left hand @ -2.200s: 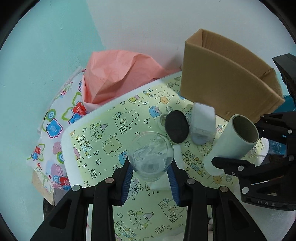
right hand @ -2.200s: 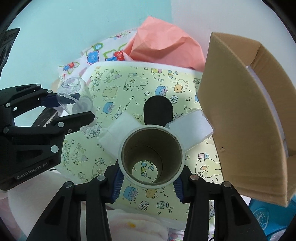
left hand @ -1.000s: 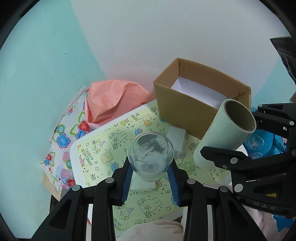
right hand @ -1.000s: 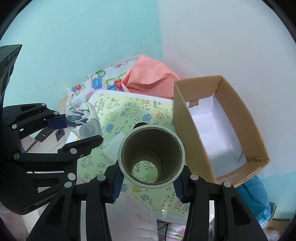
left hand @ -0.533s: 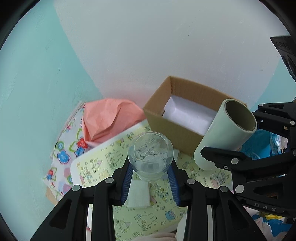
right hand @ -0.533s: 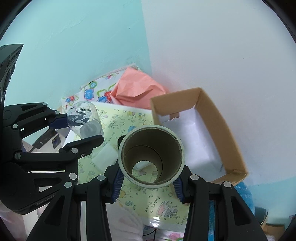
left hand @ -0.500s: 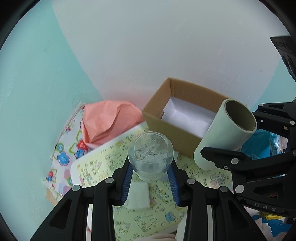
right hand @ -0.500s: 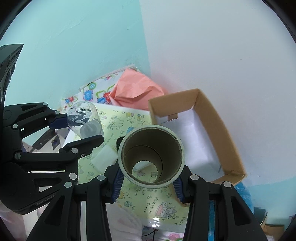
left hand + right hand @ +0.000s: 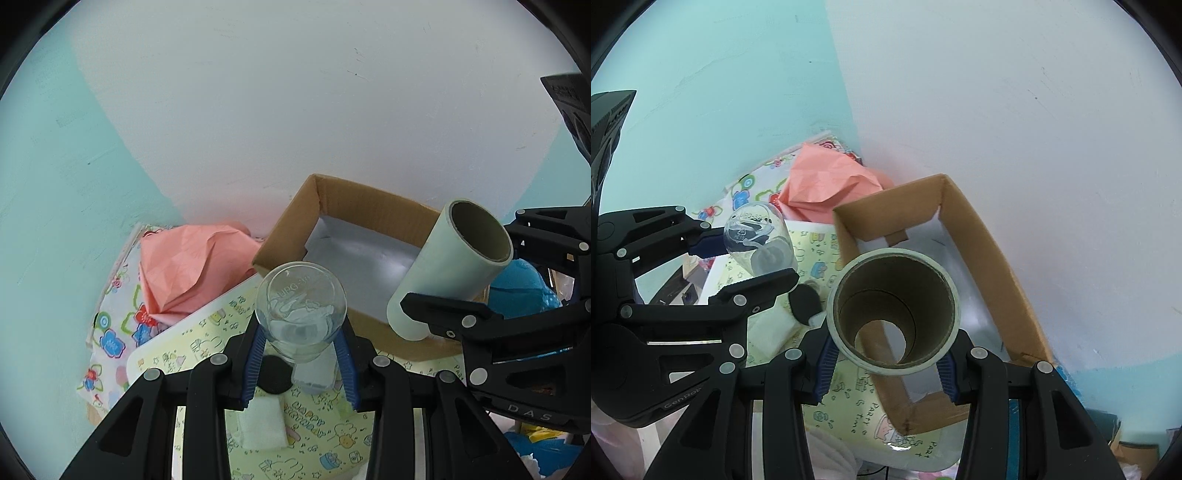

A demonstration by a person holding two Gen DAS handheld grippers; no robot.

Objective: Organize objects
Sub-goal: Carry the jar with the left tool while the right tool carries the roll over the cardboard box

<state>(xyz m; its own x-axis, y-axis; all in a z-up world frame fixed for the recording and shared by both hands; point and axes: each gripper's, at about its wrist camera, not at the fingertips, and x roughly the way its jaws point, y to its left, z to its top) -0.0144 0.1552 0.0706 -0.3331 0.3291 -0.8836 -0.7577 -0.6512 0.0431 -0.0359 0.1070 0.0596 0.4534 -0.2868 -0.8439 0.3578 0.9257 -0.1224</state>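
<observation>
Cardboard box (image 9: 990, 240) lies fwd of both my claws, open top up. Right claw (image 9: 886, 354) grips tape roll (image 9: 894, 310), bore axis pointing over box interior; nearer arm. Left claw (image 9: 301, 354) clamps clear cup (image 9: 301, 314), just short of box's near-left corner, above worktop (image 9: 207, 343).

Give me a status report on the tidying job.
Done: nothing shows in the box yet; only its white lining is visible. In hand: left gripper clamps a glass, right gripper a roll, both held above it. Left: a black pad and white pieces on the mat.
</observation>
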